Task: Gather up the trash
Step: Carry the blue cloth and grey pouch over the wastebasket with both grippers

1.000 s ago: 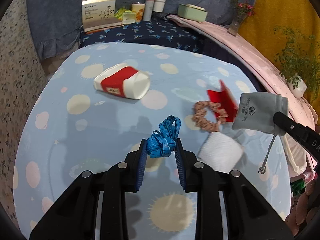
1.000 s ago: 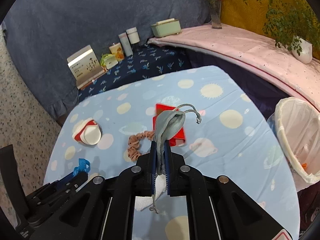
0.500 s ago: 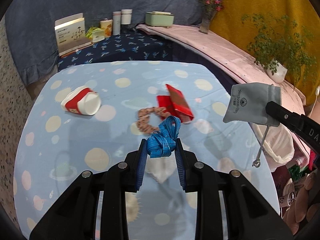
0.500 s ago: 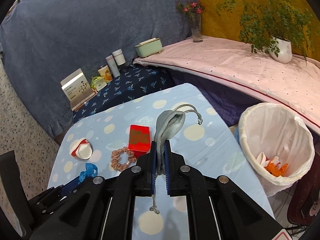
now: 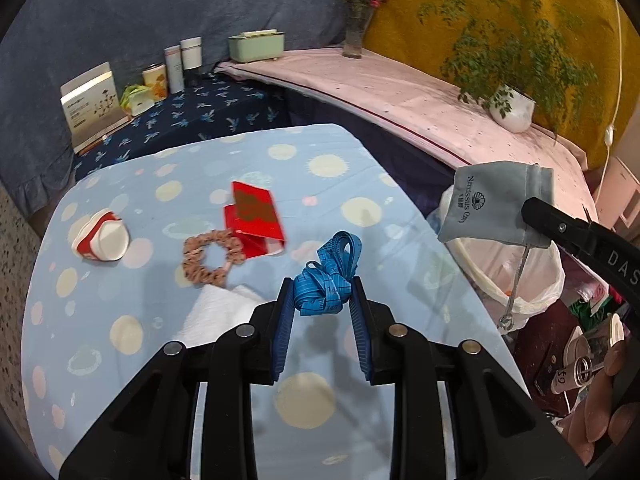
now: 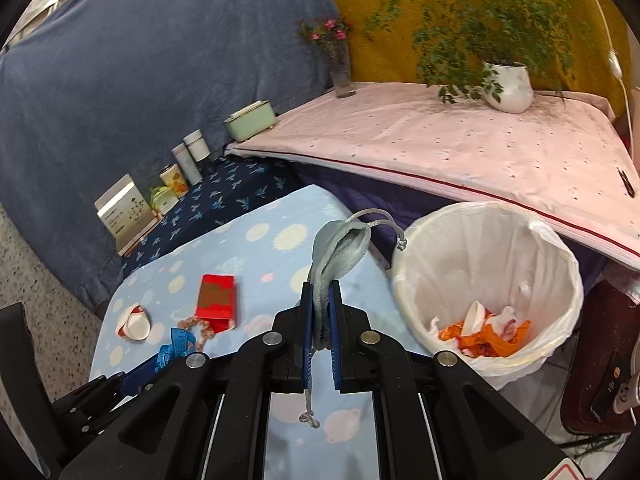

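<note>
Your left gripper [image 5: 322,300] pinches the bundled blue measuring tape [image 5: 329,280] between its tips, with loose loops standing up beyond the jaws; if you open over the table [image 5: 120,332], the tape falls short of the bin. Your right gripper [image 6: 320,316] is clamped on the grey pouch [image 6: 336,248], and the lined trash bin [image 6: 560,292] sits just right of those jaws. The pouch's drawstring [image 6: 308,408] dangles below them and could snag the liner's rim or a pad.
</note>
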The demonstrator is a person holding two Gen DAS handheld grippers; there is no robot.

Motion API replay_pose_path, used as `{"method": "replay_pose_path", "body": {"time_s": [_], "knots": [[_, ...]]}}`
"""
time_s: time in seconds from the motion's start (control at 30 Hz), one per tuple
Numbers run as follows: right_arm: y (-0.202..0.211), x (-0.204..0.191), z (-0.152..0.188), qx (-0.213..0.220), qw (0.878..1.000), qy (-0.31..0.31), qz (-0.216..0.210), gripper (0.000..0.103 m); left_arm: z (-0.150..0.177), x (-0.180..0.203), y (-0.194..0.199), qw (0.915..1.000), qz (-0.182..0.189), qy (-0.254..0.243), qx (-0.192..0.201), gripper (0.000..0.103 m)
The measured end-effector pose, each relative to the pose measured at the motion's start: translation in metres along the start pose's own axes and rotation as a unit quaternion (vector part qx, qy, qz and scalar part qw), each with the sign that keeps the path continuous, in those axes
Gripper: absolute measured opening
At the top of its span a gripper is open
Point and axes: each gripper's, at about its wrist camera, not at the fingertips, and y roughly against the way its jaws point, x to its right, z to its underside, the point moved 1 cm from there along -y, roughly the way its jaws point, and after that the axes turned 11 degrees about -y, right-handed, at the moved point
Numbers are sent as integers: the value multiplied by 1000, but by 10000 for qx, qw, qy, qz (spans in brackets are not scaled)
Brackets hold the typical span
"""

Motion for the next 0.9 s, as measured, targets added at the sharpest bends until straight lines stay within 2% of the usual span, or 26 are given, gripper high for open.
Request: {"method": "replay_pose_path", "body": {"time_s": [0.4, 0.9], "knots": [[11, 66, -19, 168, 9986, -420, 282, 7, -23, 69, -18, 9981, 298, -535, -34, 27], [1, 143, -33, 200, 9926, -936, 743, 7, -51, 156, -57, 9878, 972, -1210, -104, 27]]}}
